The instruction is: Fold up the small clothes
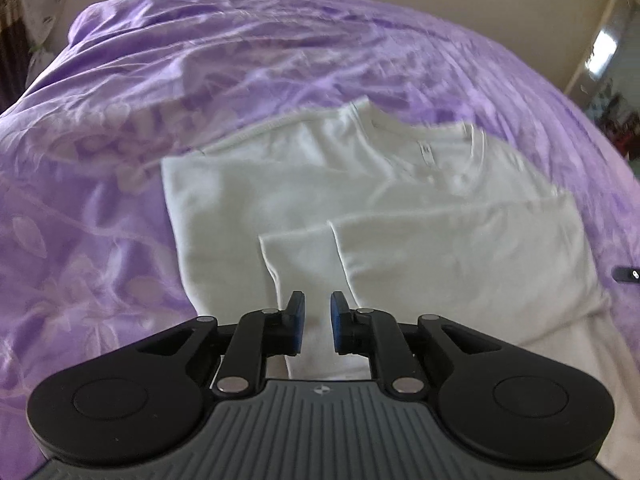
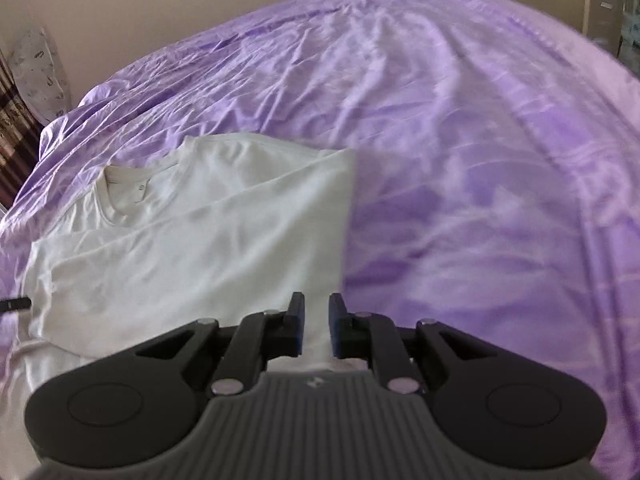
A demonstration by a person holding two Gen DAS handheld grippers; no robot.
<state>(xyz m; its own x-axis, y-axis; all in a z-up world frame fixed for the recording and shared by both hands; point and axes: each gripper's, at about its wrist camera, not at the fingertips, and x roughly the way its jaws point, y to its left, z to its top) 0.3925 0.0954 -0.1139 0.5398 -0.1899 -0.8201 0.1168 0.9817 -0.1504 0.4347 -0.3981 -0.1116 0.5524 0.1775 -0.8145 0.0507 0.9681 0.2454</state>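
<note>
A white T-shirt [image 1: 360, 208] lies on a purple bedsheet [image 1: 120, 160] with both sides folded inward, collar at the far end. My left gripper [image 1: 317, 308] is open with a narrow gap, hovering over the shirt's near hem by the folded left flap. In the right wrist view the same shirt [image 2: 192, 240] lies left of centre. My right gripper [image 2: 316, 308] is open with a narrow gap over the shirt's near right corner. Neither gripper holds cloth that I can see.
The wrinkled purple sheet [image 2: 480, 160] covers the bed all around the shirt. A beige wall rises behind the bed. A patterned pillow [image 2: 36, 72] stands at the far left. The other gripper's tip [image 1: 626, 274] shows at the right edge.
</note>
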